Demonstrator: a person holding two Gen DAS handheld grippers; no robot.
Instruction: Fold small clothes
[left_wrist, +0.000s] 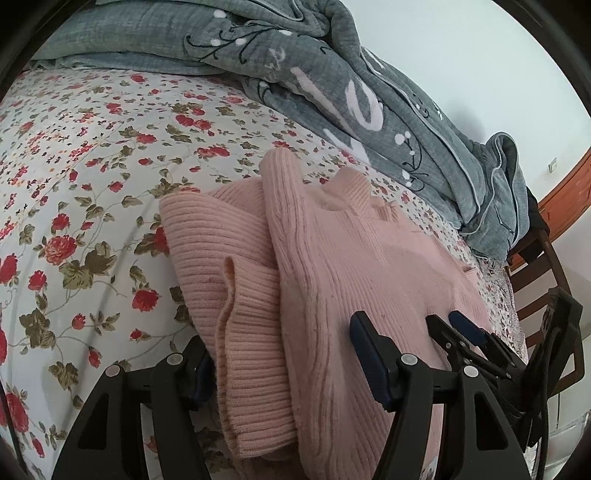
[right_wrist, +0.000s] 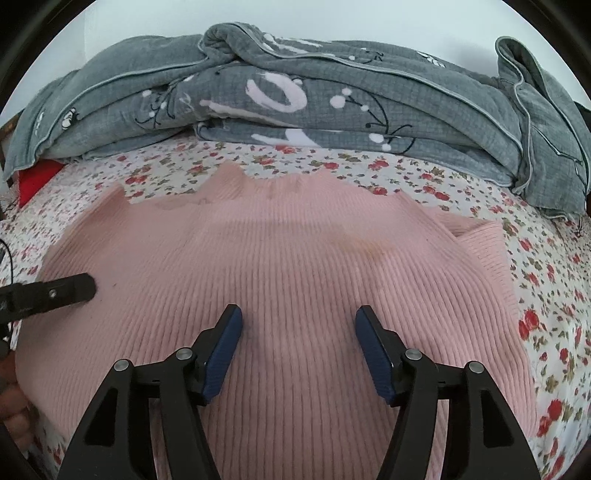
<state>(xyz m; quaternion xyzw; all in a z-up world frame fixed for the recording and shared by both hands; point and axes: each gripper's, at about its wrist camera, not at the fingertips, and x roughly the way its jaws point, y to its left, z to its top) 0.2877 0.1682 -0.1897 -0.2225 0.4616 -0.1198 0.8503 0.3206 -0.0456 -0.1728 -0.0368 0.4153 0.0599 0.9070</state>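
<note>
A pink ribbed knit sweater (right_wrist: 288, 258) lies spread on the floral bedsheet (right_wrist: 554, 280). In the left wrist view the sweater (left_wrist: 332, 258) has a sleeve folded over its body at the left. My left gripper (left_wrist: 280, 354) is open, its jaws standing on either side of the sweater's near edge and folded cuff. My right gripper (right_wrist: 298, 321) is open and empty, low over the middle of the sweater. The right gripper also shows in the left wrist view (left_wrist: 447, 325), resting over the sweater. One left finger (right_wrist: 70, 288) reaches in from the left in the right wrist view.
A crumpled grey quilt (right_wrist: 295, 96) with white print lies along the far side of the bed. A red item (right_wrist: 35, 177) peeks from under it at the left. A brown wooden chair (left_wrist: 535, 266) stands beside the bed. White wall behind.
</note>
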